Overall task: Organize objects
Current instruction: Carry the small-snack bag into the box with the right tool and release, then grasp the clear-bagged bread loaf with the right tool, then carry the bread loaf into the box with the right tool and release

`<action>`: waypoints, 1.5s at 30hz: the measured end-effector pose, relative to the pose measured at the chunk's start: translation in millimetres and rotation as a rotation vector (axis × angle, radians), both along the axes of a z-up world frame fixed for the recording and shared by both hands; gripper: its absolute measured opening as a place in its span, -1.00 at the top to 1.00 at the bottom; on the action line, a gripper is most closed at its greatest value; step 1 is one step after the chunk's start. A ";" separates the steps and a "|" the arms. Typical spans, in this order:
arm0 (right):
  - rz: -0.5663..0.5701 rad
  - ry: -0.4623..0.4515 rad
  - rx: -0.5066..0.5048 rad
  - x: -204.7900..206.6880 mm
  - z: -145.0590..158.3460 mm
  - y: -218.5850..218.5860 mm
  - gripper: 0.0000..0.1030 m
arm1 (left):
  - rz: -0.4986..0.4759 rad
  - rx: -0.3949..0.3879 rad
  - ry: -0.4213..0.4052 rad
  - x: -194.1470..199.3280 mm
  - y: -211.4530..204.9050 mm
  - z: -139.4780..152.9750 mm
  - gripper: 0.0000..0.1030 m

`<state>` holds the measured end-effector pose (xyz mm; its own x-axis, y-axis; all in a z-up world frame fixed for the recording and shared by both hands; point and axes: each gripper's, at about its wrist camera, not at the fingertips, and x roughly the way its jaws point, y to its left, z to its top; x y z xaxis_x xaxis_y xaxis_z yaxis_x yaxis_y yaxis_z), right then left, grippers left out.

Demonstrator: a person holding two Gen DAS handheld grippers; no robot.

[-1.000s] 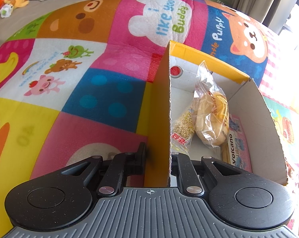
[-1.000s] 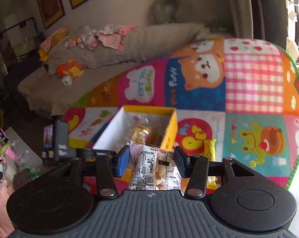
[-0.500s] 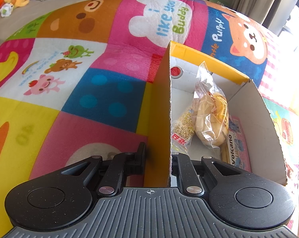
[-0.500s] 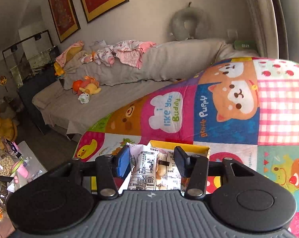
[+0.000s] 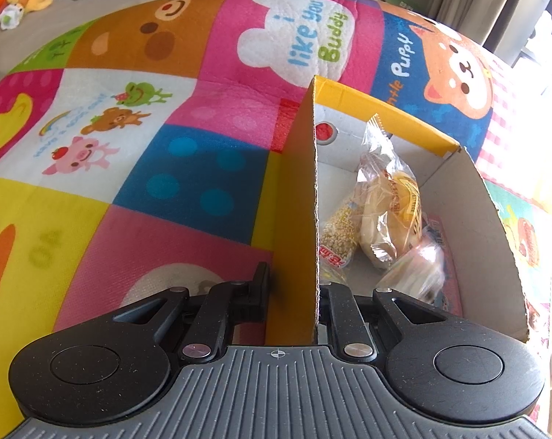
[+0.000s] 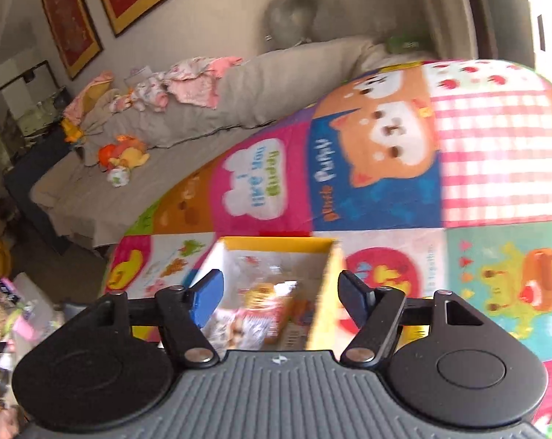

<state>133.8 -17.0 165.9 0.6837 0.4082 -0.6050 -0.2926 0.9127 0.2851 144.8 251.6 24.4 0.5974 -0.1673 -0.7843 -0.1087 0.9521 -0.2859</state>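
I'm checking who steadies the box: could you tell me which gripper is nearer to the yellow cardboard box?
Left. The left gripper is clamped on the yellow cardboard box wall; the right gripper hangs open above it, not touching.

The play mat [image 5: 188,168] is a patchwork of bright squares: pink, orange, yellow, white and deep blue with lighter blue dots, printed with a yellow duck, a brown bear face, a pink pig and a white cloud lettered in blue and green. A red-and-white checked square [image 6: 495,153] sits beside an orange-and-white puppy on blue. The cardboard box [image 5: 294,219] is yellow outside, white inside, with a red spot on its inner wall. Inside lie a clear bag of pale yellow buns [image 5: 389,205] and a packet of beige grains [image 5: 340,230] with a red label. The right hand-held gripper [image 6: 281,298] is black with blue pads; the left hand-held gripper [image 5: 292,292] is all black. The sofa [image 6: 239,102] is grey-beige.
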 end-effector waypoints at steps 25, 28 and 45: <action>-0.183 0.386 0.062 15.6 -114.6 -35.8 -0.39 | 0.002 0.015 -0.001 -0.3 -2.0 0.7 0.69; -0.193 0.422 0.045 23.2 -127.5 -33.2 -0.39 | 0.001 0.010 -0.001 -0.1 -1.2 0.3 0.69; -0.070 0.176 0.034 -41.4 -29.1 -41.5 -0.02 | 0.005 0.007 0.001 -0.4 -0.2 0.1 0.69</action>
<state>92.4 -58.5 136.8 0.5963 0.3851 -0.7044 -0.1715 0.9183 0.3569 144.4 251.3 24.6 0.5978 -0.1584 -0.7858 -0.1139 0.9536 -0.2789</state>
